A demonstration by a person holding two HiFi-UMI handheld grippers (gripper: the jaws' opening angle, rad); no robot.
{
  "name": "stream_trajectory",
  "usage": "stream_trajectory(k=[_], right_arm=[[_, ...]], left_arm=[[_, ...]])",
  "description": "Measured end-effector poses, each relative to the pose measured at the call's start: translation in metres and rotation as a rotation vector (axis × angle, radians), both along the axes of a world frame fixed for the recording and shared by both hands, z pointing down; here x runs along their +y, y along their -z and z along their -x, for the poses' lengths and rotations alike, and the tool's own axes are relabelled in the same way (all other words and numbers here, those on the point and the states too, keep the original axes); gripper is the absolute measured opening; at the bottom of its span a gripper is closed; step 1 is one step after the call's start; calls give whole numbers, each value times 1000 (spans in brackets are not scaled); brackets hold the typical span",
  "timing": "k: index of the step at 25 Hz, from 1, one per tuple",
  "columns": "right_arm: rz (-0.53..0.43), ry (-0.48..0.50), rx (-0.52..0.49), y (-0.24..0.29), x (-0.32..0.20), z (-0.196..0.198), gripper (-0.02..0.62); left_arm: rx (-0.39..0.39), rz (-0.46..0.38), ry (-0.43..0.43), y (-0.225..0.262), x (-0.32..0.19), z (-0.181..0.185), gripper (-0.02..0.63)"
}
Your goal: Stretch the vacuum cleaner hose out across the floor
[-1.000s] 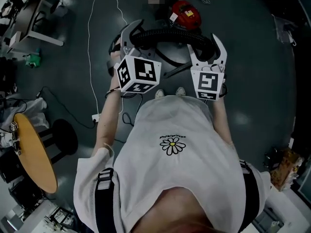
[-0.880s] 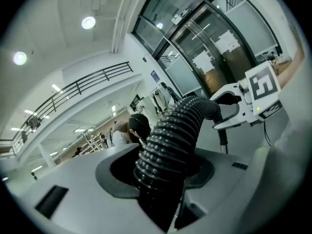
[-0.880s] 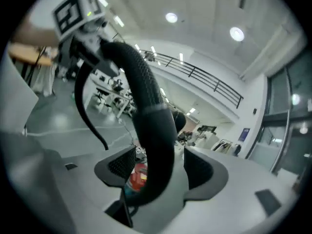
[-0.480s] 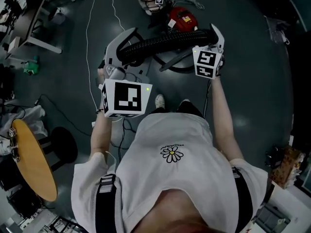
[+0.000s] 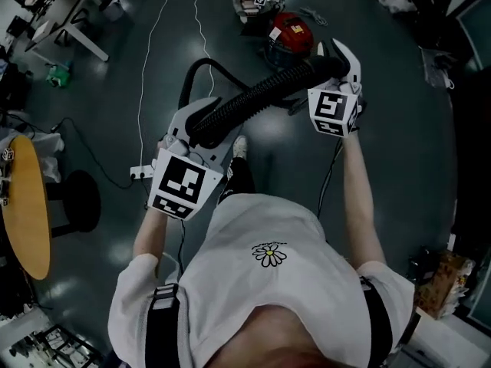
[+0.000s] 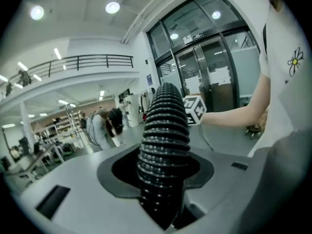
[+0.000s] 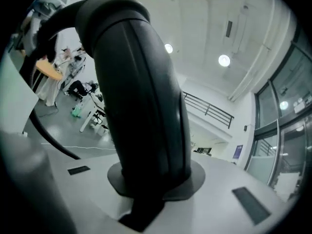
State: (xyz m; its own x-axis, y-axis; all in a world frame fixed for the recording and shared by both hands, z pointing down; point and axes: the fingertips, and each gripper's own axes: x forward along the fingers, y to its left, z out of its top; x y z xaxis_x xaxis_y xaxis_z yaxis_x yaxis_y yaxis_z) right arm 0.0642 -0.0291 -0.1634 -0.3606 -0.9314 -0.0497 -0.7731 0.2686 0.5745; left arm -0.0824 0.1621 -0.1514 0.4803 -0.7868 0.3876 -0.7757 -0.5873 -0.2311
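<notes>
Only the head view shows the whole run. The black ribbed vacuum cleaner hose (image 5: 253, 98) is lifted above the dark grey floor (image 5: 399, 144), in a slanted line from the left tool (image 5: 205, 125) up to the right tool (image 5: 336, 61). The red round vacuum cleaner body (image 5: 291, 33) stands on the floor, near the right tool in that view.

The left gripper view gives what the head view does not. The ribs of the hose (image 6: 165, 130) sit in the dark hollows of both jaws of the left tool (image 6: 163, 184), which is clenched on it.

In the right gripper view the right tool (image 7: 151, 184) has a smooth part between its jaws, the black bent end tube (image 7: 141, 101). These jaws have just been closing and now grasp this tube.

Between both tools the hose is nearly straight.
</notes>
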Motion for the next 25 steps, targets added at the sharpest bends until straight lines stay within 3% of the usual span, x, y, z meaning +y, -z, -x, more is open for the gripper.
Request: stream_trajectory(k=[5,8,9,10,13,14,16,18,20,25], right_arm=[[-71,72,88,21,93,-38,77],[-47,193,90,31,157,-44,74],[-38,242,89,33,177,-44,74],[-27,288,87,33,195,-45,74],[-27,422,77,32,259,-41,74],[-33,463,77,29,283,-37,74],[-39,528,83,18,333,-32,74],[-37,571,107,-3,388,-32,74],[-21,613,127,-15,451,-24,75],[42,744,178,-20,609,18,75]], left_arm=[[320,235,-192,-16,146,-91,192],[560,365,-434,12,241,-138,190],[608,393,-504,22,267,-152,190],[618,403,-559,27,289,-165,190],[536,379,-690,22,356,-210,190],[538,377,-724,18,380,-223,190],[615,392,-769,12,431,-238,190],[735,422,-794,6,488,-241,188],[804,424,-801,1,548,-242,183],[798,364,-746,-3,690,-243,183]])
